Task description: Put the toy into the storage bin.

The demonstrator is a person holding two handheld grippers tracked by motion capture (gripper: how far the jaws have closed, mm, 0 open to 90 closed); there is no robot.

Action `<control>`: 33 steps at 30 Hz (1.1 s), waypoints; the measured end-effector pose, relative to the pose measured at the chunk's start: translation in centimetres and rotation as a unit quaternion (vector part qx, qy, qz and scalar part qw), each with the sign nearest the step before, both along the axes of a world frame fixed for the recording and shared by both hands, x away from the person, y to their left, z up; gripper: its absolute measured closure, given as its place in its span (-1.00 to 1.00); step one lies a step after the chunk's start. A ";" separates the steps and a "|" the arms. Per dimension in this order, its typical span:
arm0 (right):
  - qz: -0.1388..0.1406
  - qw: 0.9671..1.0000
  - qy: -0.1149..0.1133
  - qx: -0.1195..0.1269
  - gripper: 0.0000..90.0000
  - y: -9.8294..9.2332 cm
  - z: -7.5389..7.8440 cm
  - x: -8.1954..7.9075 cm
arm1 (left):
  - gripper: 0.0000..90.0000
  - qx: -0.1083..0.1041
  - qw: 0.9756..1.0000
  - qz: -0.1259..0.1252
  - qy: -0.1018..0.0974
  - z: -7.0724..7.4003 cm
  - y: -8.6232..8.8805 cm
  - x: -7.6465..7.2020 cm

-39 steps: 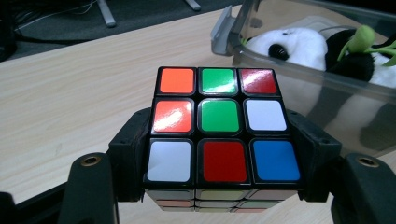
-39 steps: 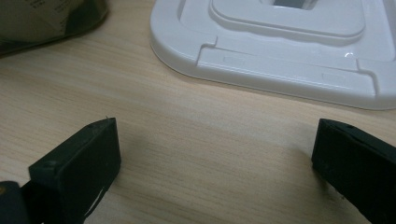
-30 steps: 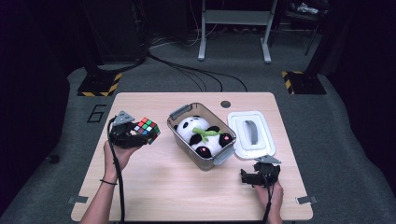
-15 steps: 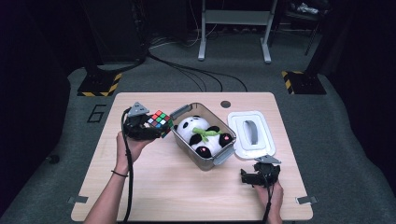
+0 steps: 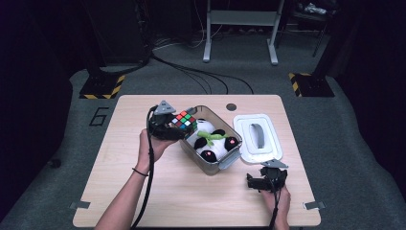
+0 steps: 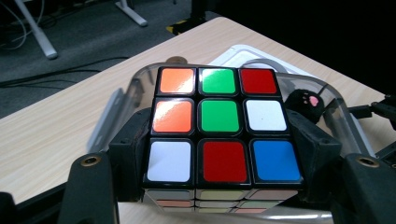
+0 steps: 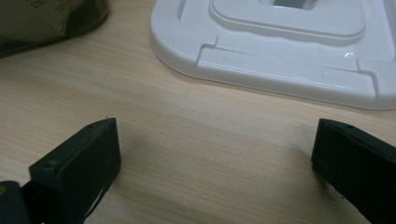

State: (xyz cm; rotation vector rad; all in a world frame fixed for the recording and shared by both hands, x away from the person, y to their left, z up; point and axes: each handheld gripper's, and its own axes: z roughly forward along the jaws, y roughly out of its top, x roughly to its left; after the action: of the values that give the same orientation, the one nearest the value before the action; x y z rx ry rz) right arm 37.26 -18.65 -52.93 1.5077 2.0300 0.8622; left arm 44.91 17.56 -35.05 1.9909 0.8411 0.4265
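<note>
A colourful puzzle cube (image 5: pixel 184 120) (image 6: pixel 220 122) is held in the air by my left gripper (image 5: pixel 178 125) (image 6: pixel 219 149), whose jaws are shut on its two sides. It hangs over the left rim of a clear plastic bin (image 5: pixel 229 159) (image 6: pixel 122 100). Inside the bin lies a black-and-white plush panda (image 5: pixel 213 143) with a green bow; one black paw (image 6: pixel 303 100) shows past the cube. My right gripper (image 5: pixel 258 183) (image 7: pixel 212 149) rests low over the table near the front right, jaws wide apart with bare wood between them.
The bin's white lid (image 5: pixel 256 136) (image 7: pixel 280 42) lies flat on the wooden table (image 5: pixel 119 182) just right of the bin and beyond my right gripper. Cables and metal stand legs lie on the dark floor beyond the table.
My left gripper has carried the cube to the right, from over bare table to over the bin's left rim. The right gripper has stayed where it was.
</note>
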 end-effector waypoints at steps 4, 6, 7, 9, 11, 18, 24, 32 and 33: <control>0.000 1.000 0.000 0.000 -0.99 0.0 0.0 0.0 | -0.25 -0.003 1.000 -0.014 0.008 -0.3 -1.6 0.2; 0.000 1.000 0.000 0.000 -0.99 0.0 0.0 0.0 | -0.25 0.001 1.000 -0.020 0.010 -0.4 -2.3 0.2; 0.000 1.000 0.000 0.000 -0.99 0.0 0.0 0.0 | -0.25 0.000 1.000 -0.024 0.011 -0.5 -2.7 0.3; 0.000 1.000 0.000 0.000 -0.99 0.0 0.0 0.0 | -0.25 0.000 0.999 -0.033 0.014 -0.6 -3.5 0.3; 0.000 1.000 0.000 0.000 -0.99 0.0 0.0 0.0 | -0.25 0.004 0.999 -0.040 0.016 -0.7 -4.3 0.2; 0.000 1.000 0.000 0.000 -0.99 0.0 0.0 0.0 | -0.25 0.007 0.998 -0.058 0.025 -1.3 -6.2 0.1; 0.000 1.000 0.000 0.000 -0.99 0.0 0.0 0.0 | -0.25 0.003 0.997 -0.066 0.034 -1.9 -7.3 0.1; 0.000 1.000 0.000 0.000 -0.99 0.0 0.0 0.0 | -0.25 0.004 0.996 -0.073 0.043 -2.7 -8.4 -0.1; 0.000 1.000 0.000 0.000 -0.99 0.0 0.0 0.0 | -0.25 0.005 0.996 -0.074 0.043 -2.8 -8.5 -0.1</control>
State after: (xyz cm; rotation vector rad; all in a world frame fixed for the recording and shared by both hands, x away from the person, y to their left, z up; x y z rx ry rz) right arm 37.26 -18.66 -52.93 1.5066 2.0301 0.8618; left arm 44.82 9.03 -37.88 2.0762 0.7402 0.2607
